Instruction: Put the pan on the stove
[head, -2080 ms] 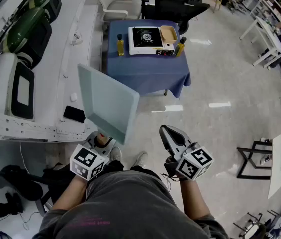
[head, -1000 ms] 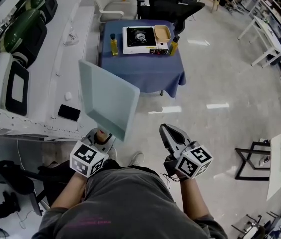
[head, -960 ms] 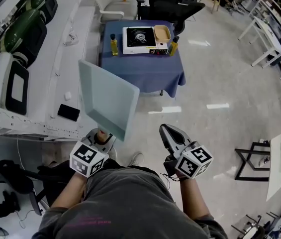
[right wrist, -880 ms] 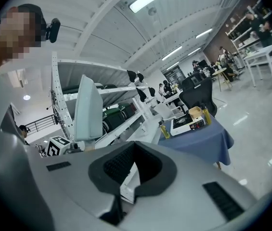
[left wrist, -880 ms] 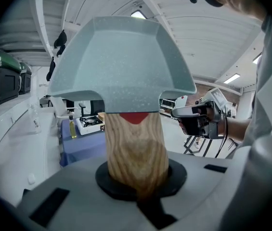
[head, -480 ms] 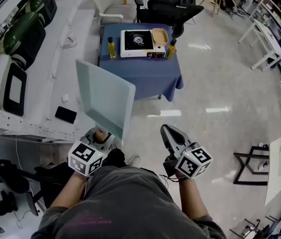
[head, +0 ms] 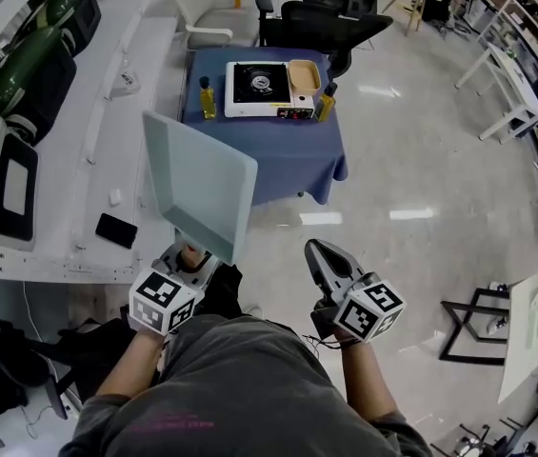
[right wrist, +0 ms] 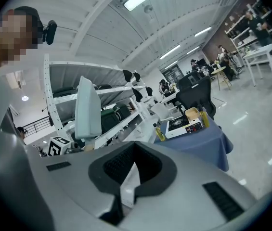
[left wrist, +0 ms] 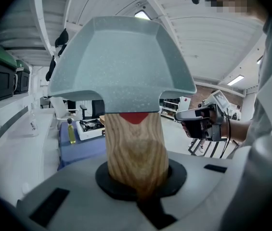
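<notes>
The pale green square pan [head: 197, 184], stiff and judged top-heavy, is held upright above the fingers of the left gripper [head: 189, 258], which are clamped on its wooden handle [left wrist: 136, 148], judged the best hold; those of the right gripper [head: 321, 255] are closed on nothing.

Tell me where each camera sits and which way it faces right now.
Head view: on the person's head, facing steeply down and forward at the blue table and stove; shows torso, forearms, left tongs gripping the pan, right tongs.
Left gripper view: on the left tongs, looking past the pan's wooden handle toward the stove; right tongs show at right.
Right gripper view: on the right tongs, shut and empty, facing the stove; pan edge-on at left.
Shared: all three show pan and stove.
</notes>
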### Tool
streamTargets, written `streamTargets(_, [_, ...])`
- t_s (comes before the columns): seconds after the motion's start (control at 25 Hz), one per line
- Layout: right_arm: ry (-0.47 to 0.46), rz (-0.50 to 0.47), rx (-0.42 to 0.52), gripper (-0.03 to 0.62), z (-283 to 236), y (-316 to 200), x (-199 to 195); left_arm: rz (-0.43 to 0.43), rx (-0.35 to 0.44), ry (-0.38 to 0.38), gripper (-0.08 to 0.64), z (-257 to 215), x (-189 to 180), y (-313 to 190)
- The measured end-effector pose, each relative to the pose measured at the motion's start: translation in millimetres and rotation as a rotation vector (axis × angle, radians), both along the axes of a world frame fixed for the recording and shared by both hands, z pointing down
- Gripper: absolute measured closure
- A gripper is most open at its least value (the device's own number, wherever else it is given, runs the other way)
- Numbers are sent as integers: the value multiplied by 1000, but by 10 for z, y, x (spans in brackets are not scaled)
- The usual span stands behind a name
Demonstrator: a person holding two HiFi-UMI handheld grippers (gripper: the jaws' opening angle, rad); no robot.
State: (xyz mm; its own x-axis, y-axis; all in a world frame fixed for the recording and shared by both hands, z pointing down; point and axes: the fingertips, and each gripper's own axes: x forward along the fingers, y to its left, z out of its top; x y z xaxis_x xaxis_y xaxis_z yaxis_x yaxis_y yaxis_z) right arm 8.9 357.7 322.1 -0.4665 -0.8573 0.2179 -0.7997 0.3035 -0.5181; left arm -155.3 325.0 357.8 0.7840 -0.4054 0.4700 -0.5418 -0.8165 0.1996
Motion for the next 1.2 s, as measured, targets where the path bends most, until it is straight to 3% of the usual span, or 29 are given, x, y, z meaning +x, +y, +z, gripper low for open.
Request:
streamTargets(0.68, [-7, 17, -84, 590, 327, -1755, 213, 33, -68, -26, 538, 356, 261, -1752])
streamTargets(1.2, [-2, -4, -152, 590, 488, -3405, 57, 41, -91, -45, 538, 531, 252, -3366])
